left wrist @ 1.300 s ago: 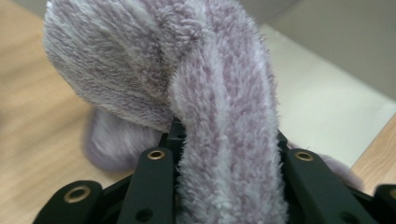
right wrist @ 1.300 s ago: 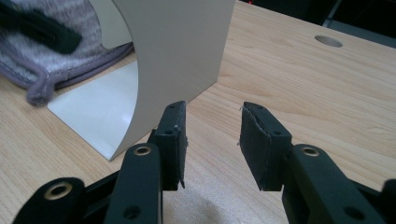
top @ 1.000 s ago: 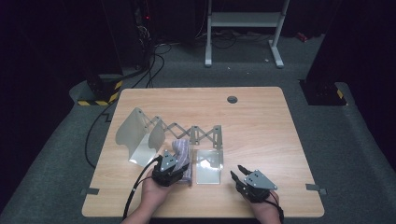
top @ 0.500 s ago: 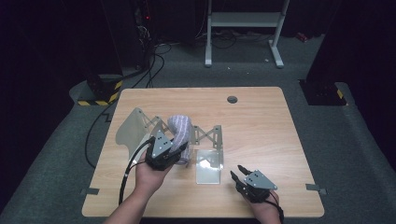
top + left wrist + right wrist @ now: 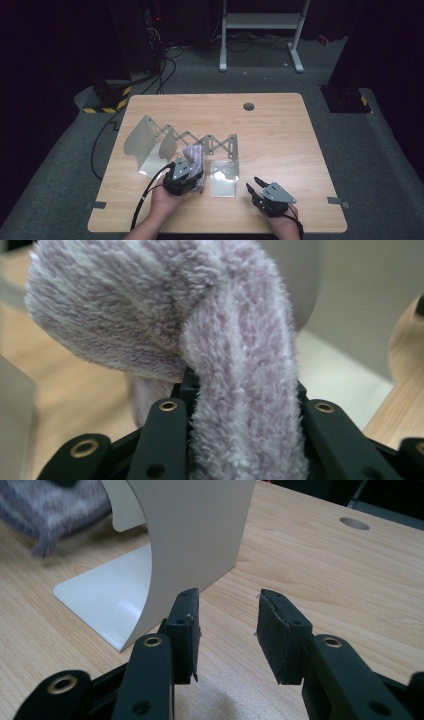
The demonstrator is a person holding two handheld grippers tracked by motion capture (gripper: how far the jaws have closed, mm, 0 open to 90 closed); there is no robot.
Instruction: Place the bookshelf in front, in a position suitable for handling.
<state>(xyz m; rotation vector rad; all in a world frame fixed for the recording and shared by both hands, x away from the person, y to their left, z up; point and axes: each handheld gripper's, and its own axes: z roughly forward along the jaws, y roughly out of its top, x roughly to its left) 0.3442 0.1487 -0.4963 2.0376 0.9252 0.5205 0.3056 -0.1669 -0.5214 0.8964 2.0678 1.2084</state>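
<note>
left gripper [image 5: 186,173] clamps a fuzzy lilac sock [image 5: 240,370], held just over the near bench [image 5: 280,125] between the rack's plates. judgement: ease it down into the slot, keep the limp toe from snagging. expanding rack [image 5: 185,145] has its curved plate [image 5: 141,140] at left, flat plate [image 5: 223,176] beside the sock. right gripper [image 5: 227,625] rests half open, empty, well clear.
</note>
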